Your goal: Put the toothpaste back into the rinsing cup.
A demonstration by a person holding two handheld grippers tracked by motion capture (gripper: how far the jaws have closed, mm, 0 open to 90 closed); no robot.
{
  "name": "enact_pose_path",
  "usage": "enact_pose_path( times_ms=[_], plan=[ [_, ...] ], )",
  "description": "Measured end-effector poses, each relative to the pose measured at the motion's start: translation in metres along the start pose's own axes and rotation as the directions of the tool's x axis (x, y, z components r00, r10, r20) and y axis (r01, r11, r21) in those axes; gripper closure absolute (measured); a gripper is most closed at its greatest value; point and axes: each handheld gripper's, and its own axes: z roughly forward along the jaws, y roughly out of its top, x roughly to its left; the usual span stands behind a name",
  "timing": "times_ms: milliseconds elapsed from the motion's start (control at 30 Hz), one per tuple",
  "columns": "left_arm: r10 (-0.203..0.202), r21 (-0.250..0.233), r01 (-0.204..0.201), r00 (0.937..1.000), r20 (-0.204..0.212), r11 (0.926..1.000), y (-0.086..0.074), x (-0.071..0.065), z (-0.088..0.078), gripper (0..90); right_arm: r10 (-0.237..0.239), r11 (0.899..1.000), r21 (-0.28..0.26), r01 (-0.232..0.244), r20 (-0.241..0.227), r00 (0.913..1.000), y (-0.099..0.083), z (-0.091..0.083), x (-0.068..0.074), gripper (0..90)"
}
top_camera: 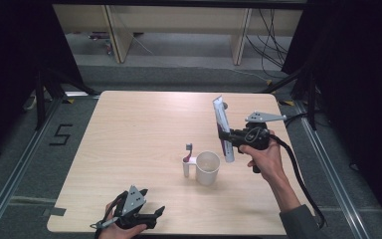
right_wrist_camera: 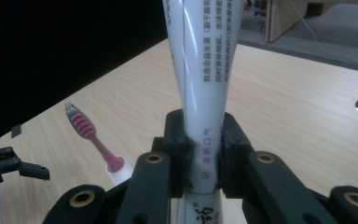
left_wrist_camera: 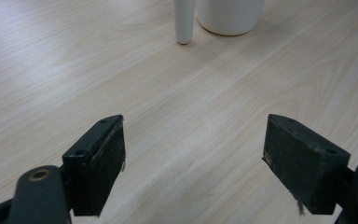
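Note:
My right gripper (top_camera: 227,135) is shut on a white toothpaste tube (top_camera: 223,130) with pink print, held upright above the table just right of the cup. In the right gripper view the tube (right_wrist_camera: 205,56) rises between the pads (right_wrist_camera: 230,154), pinched near its lower part. A white cup (top_camera: 207,168) stands mid-table. A toothbrush (top_camera: 187,160) with a white handle and pink neck leans against the cup's left side, its handle end (left_wrist_camera: 184,28) on the table. My left gripper (top_camera: 156,215) rests open near the front edge, and nothing lies between its jaws (left_wrist_camera: 193,158).
The light wooden table (top_camera: 139,129) has its front edge close to the left hand. Black curtains stand on both sides, with floor rails, cables and wooden furniture legs beyond the far edge.

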Motion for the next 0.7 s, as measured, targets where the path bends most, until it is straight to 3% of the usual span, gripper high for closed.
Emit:
enact_pose_path(
  times_ms=[67, 133, 167, 233, 300, 333, 433, 467, 600, 700],
  plan=[
    [0.012, 0.016, -0.012, 0.9999, -0.008, 0.9998, 0.0, 0.0, -0.002, 20.5, 0.035, 0.999, -0.003, -0.035, -0.018, 0.9992, 0.0, 0.002, 0.005, 76.9],
    [0.0, 0.003, 0.0, 1.0, -0.003, 1.0, 0.0, 0.0, -0.001, 20.4, -0.011, 1.0, -0.018, 0.01, -0.008, 0.9999, 0.0, 0.004, 0.004, 76.9],
    [0.003, 0.002, -0.003, 1.0, -0.002, 1.0, 0.0, 0.0, 0.0, 20.5, 0.01, 1.0, -0.02, -0.011, -0.03, 0.9995, -0.001, 0.006, 0.006, 76.9],
    [0.015, 0.014, -0.015, 0.9999, -0.001, 0.9998, 0.0, 0.0, -0.001, 20.4, -0.003, 0.999, -0.032, 0.002, -0.022, 0.9998, -0.001, 0.007, 0.006, 76.9],
    [0.003, -0.001, -0.003, 1.0, -0.002, 1.0, 0.0, 0.0, 0.0, 20.4, 0.023, 0.999, -0.031, -0.024, -0.035, 0.9991, -0.001, 0.009, 0.008, 76.9],
    [0.001, 0.003, -0.001, 1.0, 0.0, 1.0, 0.0, 0.0, 0.0, 20.5, 0.007, 0.999, -0.045, -0.008, -0.022, 0.9997, -0.002, 0.009, 0.008, 76.9],
    [0.016, 0.011, -0.016, 0.9999, 0.001, 0.9998, 0.0, 0.0, -0.001, 20.5, 0.023, 0.999, -0.037, -0.024, -0.034, 0.9992, -0.002, 0.013, 0.01, 76.9],
    [0.001, 0.003, -0.001, 1.0, -0.001, 1.0, 0.0, -0.001, 0.0, 20.5, 0.01, 0.998, -0.054, -0.011, -0.027, 0.9996, -0.003, 0.015, 0.011, 76.9],
    [0.015, 0.012, -0.015, 0.9999, 0.003, 0.9998, 0.0, 0.0, -0.001, 20.5, 0.018, 0.999, -0.046, -0.021, -0.049, 0.9986, -0.005, 0.02, 0.016, 76.9],
    [0.002, 0.001, -0.002, 1.0, 0.002, 1.0, 0.0, -0.001, 0.0, 20.5, -0.004, 0.999, -0.053, 0.002, -0.049, 0.9988, -0.008, 0.024, 0.017, 76.9]
  ],
)
